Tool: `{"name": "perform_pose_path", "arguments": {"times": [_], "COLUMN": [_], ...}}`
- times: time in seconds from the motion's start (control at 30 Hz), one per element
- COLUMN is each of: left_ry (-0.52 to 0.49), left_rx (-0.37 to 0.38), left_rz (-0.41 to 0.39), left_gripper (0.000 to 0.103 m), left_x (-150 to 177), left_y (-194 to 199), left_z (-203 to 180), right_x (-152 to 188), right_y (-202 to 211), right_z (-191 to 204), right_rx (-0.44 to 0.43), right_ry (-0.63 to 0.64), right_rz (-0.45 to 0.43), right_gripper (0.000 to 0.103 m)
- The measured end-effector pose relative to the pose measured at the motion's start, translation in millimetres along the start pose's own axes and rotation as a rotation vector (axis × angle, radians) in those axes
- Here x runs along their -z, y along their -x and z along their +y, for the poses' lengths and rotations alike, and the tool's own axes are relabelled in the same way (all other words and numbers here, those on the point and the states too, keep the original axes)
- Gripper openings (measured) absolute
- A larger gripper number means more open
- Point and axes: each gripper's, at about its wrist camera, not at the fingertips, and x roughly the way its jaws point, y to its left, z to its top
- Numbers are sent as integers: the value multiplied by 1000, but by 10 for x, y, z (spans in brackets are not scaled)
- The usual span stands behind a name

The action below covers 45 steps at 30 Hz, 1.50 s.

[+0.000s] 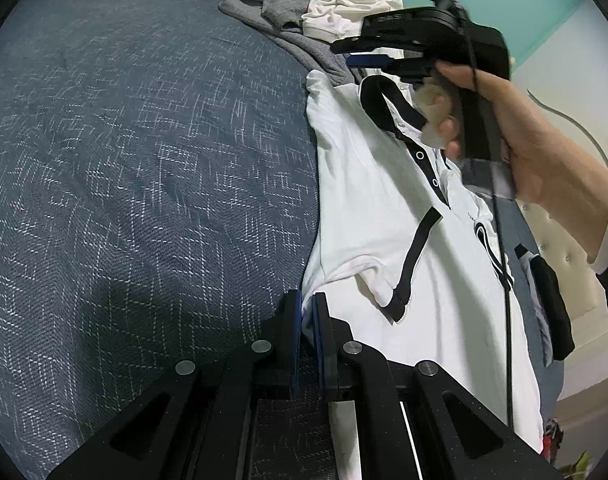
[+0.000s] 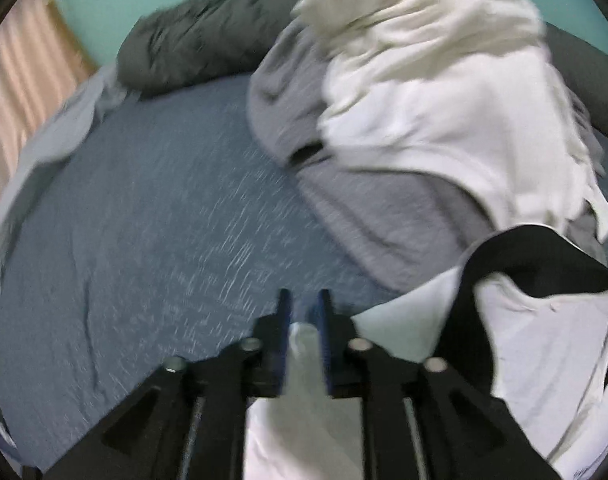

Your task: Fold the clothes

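On the bed (image 1: 124, 160), a white shirt (image 1: 364, 208) with black trim is held at two spots for folding.
The left hand-held gripper (image 1: 308, 312) is clamped tight on the shirt's edge near a sleeve; the right hand-held gripper (image 2: 304, 312), by the collar, stands partly open with white cloth between its jaws, though blur hides whether the pads press. Best to secure that grip first, then keep the fabric taut. No containers show; loose clothes (image 2: 404, 100) are heaped nearby.
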Motion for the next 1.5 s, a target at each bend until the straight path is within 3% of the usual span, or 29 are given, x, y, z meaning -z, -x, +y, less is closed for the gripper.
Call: {"name": "perform_pose_path", "arguments": {"times": [0.2, 0.37, 0.4, 0.43, 0.5, 0.67, 0.77, 0.9, 0.97, 1.03, 1.13, 1.3, 1.43, 1.5], "left_ry": [3, 2, 3, 2, 1, -1, -2, -4, 5, 14, 16, 19, 21, 29], "left_rx": [-1, 1, 2, 2, 2, -1, -3, 0, 5, 9, 4, -6, -23, -25], "left_rz": [1, 3, 3, 4, 4, 4, 4, 5, 7, 8, 9, 6, -6, -10], "left_gripper": [6, 6, 6, 6, 6, 6, 6, 6, 6, 6, 6, 7, 10, 10], "left_x": [-148, -178, -175, -172, -165, -141, -121, -97, -191, -190, -165, -102, -129, -163], "left_y": [-104, -162, -160, -157, -151, -132, -117, -107, -156, -149, -110, 52, 217, 260], "left_z": [97, 47, 49, 50, 51, 48, 46, 67, 98, 108, 109, 117, 98, 40], "right_x": [202, 393, 416, 438, 436, 376, 393, 442, 437, 432, 437, 512, 545, 727], "right_y": [119, -107, -151, -183, -249, -246, -228, -283, -235, -86, 222, 727, 1063, 1175], "right_z": [250, 417, 399, 362, 352, 217, 194, 178, 141, 113, -27, -199, -216, -287], "right_rx": [-69, 7, 23, 26, 36, 93, 36, 60, 47, 54, 41, 1, 19, 6], "right_ry": [141, 248, 237, 213, 181, 107, 87, 83, 61, 61, 30, -31, -20, -38], "right_rz": [4, 122, 138, 145, 141, 90, 76, 126, 113, 73, 11, -46, -22, -8], "right_gripper": [26, 26, 25, 15, 5, 3, 3, 4, 8, 28, 49, 53, 55, 56]}}
